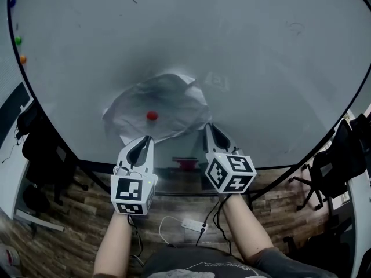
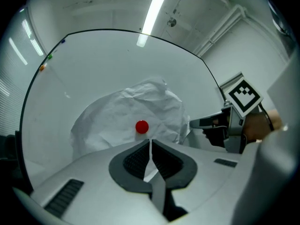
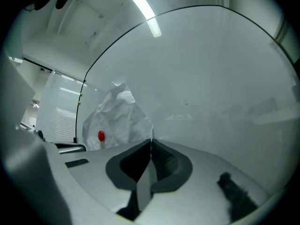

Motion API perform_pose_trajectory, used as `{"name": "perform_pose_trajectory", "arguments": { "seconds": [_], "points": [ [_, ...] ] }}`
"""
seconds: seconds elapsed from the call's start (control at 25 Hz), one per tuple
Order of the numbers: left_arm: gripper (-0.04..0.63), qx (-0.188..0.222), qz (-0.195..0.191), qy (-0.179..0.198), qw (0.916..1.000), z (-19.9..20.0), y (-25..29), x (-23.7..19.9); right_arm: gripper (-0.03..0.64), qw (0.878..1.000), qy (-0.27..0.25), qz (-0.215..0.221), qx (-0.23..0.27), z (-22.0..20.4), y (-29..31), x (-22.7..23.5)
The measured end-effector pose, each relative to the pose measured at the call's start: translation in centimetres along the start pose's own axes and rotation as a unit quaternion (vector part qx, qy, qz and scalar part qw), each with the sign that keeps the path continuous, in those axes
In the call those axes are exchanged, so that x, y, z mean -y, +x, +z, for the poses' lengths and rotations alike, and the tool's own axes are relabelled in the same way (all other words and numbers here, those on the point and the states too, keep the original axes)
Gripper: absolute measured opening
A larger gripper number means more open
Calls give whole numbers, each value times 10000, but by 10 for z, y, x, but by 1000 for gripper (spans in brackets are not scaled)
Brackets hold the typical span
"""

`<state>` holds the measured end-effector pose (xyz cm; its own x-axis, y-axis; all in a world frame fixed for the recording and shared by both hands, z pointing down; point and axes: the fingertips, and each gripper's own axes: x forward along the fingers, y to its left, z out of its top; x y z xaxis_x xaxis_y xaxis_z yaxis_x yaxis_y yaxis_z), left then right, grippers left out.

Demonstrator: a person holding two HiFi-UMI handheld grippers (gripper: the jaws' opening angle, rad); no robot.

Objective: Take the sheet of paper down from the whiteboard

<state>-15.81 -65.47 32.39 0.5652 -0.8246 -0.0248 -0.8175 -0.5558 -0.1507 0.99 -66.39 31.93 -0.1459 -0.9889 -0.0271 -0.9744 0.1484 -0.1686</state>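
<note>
Magnet [image 1: 152, 116] pins sheet of paper [image 1: 168, 97] to whiteboard [image 1: 243, 51]; left gripper [image 1: 146, 138] clamps its 7 o'clock edge, right gripper [image 1: 207, 126] its 4 o'clock edge, likely to tug it free.

Occlusions / unreadable items
Head view: lower edge of sheet of paper [image 1: 159, 106] hidden behind left gripper [image 1: 146, 138]; whiteboard [image 1: 261, 51] cut off at top; faint marks [image 1: 217, 81] on it too small to read. Right gripper view: dark blob [image 3: 236, 198] blurred, unident.
</note>
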Motion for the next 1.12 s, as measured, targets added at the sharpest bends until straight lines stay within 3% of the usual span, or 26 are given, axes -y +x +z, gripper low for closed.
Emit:
{"name": "perform_pose_trajectory", "arguments": {
  "seconds": [0.24,0.36,0.48,0.68,1.04,1.12],
  "points": [
    [31,335,289,235,9987,16,15,-8,26,10000,54,17,25,-1,0,1],
    [130,421,458,388,9973,23,23,-9,26,10000,68,0,19,-1,-1,1],
    [166,423,657,529,9955,26,33,-11,26,10000,86,-8,22,0,-1,1],
    [169,402,997,563,9926,26,41,-16,26,10000,74,12,-3,0,0,1],
    [167,275,1232,401,9912,23,46,-18,26,10000,75,45,6,-1,0,3],
    [127,291,1188,305,9920,23,46,-17,26,10000,67,58,17,-1,0,3]
  ]
}}
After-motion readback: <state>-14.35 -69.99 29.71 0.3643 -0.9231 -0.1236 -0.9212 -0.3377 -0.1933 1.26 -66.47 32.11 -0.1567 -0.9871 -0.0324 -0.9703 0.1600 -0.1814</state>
